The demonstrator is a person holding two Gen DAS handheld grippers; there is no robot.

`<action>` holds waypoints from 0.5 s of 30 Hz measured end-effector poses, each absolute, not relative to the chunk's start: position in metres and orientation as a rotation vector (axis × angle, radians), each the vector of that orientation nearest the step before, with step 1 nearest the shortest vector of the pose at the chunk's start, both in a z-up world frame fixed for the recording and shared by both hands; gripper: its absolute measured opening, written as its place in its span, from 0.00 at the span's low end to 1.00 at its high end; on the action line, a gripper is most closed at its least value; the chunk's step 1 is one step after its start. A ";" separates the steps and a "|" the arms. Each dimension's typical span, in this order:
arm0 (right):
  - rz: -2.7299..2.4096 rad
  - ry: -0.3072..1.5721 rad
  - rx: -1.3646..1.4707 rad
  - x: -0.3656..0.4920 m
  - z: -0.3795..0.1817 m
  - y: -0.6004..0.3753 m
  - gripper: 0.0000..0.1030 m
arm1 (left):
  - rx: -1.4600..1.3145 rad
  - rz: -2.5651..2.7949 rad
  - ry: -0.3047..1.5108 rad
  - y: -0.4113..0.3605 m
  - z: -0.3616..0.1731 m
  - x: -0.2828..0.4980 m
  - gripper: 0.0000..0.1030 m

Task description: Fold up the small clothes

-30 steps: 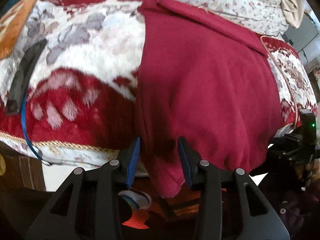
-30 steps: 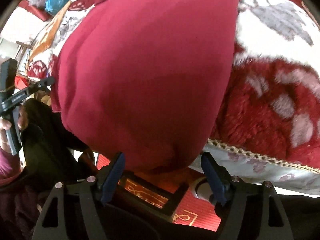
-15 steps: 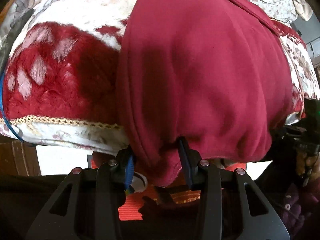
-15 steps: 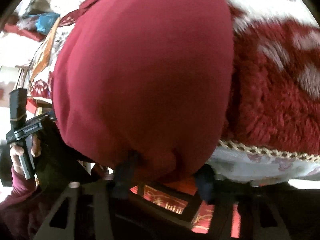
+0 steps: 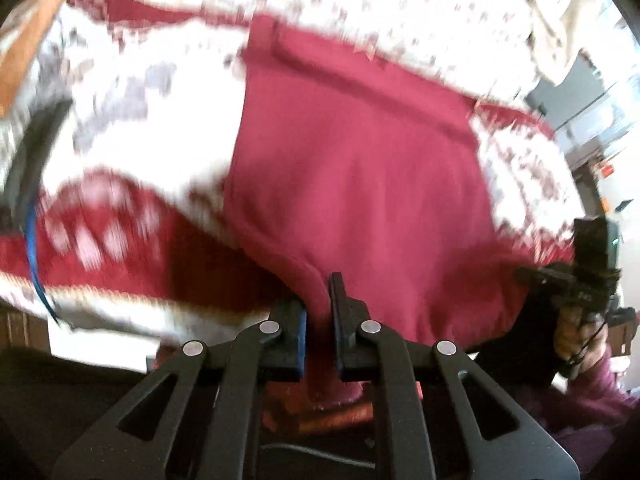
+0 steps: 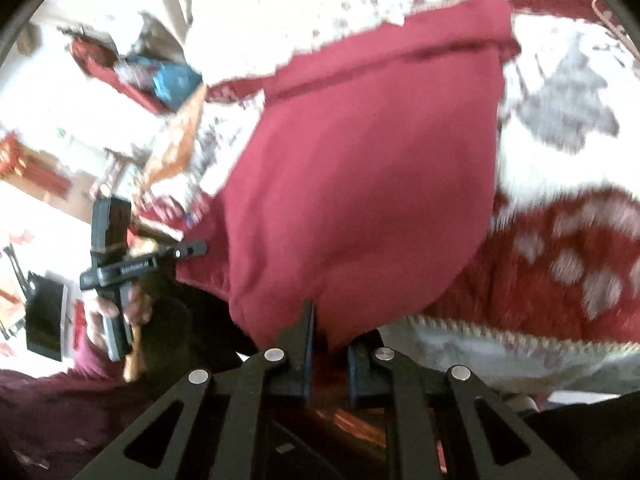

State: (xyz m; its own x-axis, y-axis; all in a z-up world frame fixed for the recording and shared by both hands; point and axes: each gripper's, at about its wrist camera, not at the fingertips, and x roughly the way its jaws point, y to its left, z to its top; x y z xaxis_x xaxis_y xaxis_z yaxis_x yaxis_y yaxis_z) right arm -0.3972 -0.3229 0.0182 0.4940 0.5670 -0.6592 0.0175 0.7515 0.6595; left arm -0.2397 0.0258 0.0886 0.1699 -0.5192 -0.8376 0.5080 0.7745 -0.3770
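A black strap (image 5: 28,152) with a blue cord (image 5: 31,248) lies at the far left edge of the bed. The bed is covered by a fuzzy blanket (image 5: 120,216) in red and white with flower shapes. Far back, a white sheet (image 5: 360,8) with tiny flowers lies behind the blanket.

The red cloth (image 5: 352,184) lies spread on the blanket in the middle of the bed. Its far edge has a thick band. Its near edge hangs over the near side of the bed.

The left gripper (image 5: 318,320) is at the near left corner of the red cloth. Its jaws are almost closed, and a bunch of the red cloth is squeezed between them.

The right gripper (image 6: 328,344) is at the near right corner of the red cloth (image 6: 360,184). Its jaws are close together too, and they pinch the hem of the cloth.

In the right camera view, the person's left hand (image 6: 116,304) shows at the left, wrapped around a black handle. In the left camera view, the person's right hand (image 5: 580,332) shows at the right, also holding a black handle.

Both pictures are blurry.
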 end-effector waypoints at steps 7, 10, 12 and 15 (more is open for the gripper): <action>0.339 0.815 0.710 -0.379 0.071 -0.355 0.11 | -0.059 -0.733 1.046 -0.003 0.134 -0.191 0.08; 0.296 0.733 0.710 -0.363 0.092 -0.373 0.11 | -0.091 -0.718 0.990 -0.019 0.146 -0.159 0.08; 0.271 0.694 0.723 -0.352 0.101 -0.392 0.11 | -0.118 -0.691 0.953 -0.025 0.151 -0.137 0.08; 0.188 0.679 0.718 -0.317 0.110 -0.408 0.11 | -0.159 -0.646 0.920 -0.040 0.153 -0.102 0.08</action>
